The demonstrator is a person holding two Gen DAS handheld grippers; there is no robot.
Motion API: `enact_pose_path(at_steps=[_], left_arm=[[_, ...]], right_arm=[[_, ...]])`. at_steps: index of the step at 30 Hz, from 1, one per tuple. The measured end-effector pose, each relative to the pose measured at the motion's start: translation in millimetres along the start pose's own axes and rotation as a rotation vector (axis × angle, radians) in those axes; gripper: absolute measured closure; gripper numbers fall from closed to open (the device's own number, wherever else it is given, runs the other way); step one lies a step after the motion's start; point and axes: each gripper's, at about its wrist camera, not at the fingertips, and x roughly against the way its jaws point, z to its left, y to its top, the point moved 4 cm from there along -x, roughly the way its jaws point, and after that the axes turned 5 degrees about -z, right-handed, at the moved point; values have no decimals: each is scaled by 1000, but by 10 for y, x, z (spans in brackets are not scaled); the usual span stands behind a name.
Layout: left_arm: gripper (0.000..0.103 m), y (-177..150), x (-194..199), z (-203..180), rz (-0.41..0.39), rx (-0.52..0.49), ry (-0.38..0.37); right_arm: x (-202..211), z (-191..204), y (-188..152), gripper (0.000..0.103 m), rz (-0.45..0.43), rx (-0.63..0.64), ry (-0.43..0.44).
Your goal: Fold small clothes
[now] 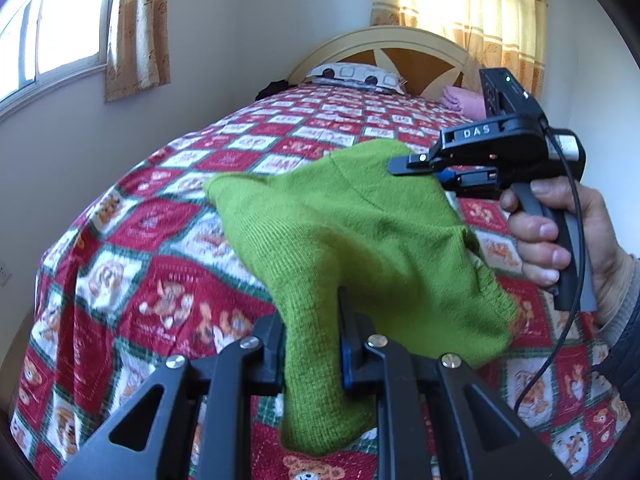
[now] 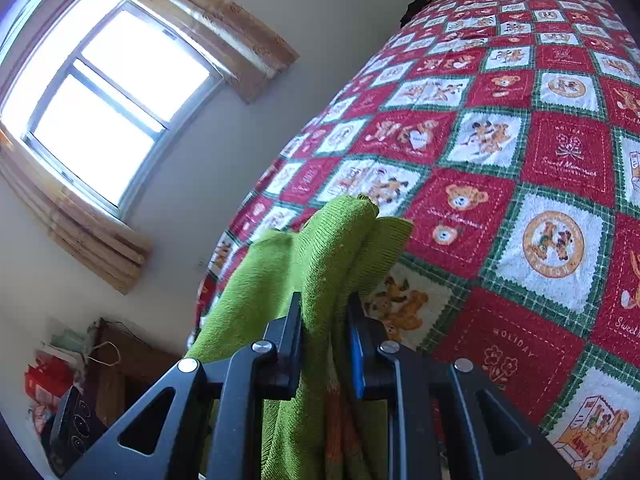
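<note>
Both grippers are clamped on the green knit garment (image 1: 352, 240): our left gripper (image 1: 312, 320) pinches one end, our right gripper (image 1: 416, 168) the other. Above the quilted bed (image 1: 160, 248) it stretches between them, long axis running toward the headboard (image 1: 380, 44), loose cloth drooping below.

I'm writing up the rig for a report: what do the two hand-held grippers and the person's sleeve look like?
Each hand-held gripper is matte black metal with triangular cut-outs, silver screw heads and a blue pad on one finger: left hand-held gripper, right hand-held gripper. From the left wrist camera, the right one shows white "DAS" lettering, a green light, a pistol grip and a thin black cable. The sleeve is dark over a grey cuff.
</note>
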Motion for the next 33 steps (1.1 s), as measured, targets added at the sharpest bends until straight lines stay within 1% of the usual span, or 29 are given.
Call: enact_pose_path(at_steps=[7, 9, 13, 16, 21, 24, 26, 28, 30, 32, 33], left_arm=[[78, -155, -76, 31, 22, 15, 13], [74, -188, -93, 25, 26, 14, 18], [63, -243, -122, 16, 37, 17, 26], [55, -269, -148, 10, 44, 19, 33], [55, -293, -159, -22, 41, -2, 37], [46, -300, -145, -21, 42, -4, 42], [35, -310, -129, -14, 48, -7, 49], [31, -307, -79, -22, 52, -20, 64], [30, -280, -8, -42, 42, -48, 70], [24, -216, 115, -44, 3, -73, 95], [22, -152, 202, -32, -36, -82, 111]], right_arm=[[-62, -138, 8, 84, 3, -28, -25], [-83, -197, 0, 84, 6, -40, -38], [-137, -372, -30, 84, 11, -79, -66], [-171, -472, -64, 83, 13, -110, -61], [-233, -551, -91, 82, 31, -122, -65], [-272, -595, -100, 80, 34, -133, -65], [-268, -614, -117, 80, 25, -144, -61], [-210, -633, -139, 75, 4, -160, -55], [-105, -630, -155, 65, -32, -166, -73], [48, -606, -182, 64, -58, -167, -98], [144, -572, -204, 63, -70, -163, -95]])
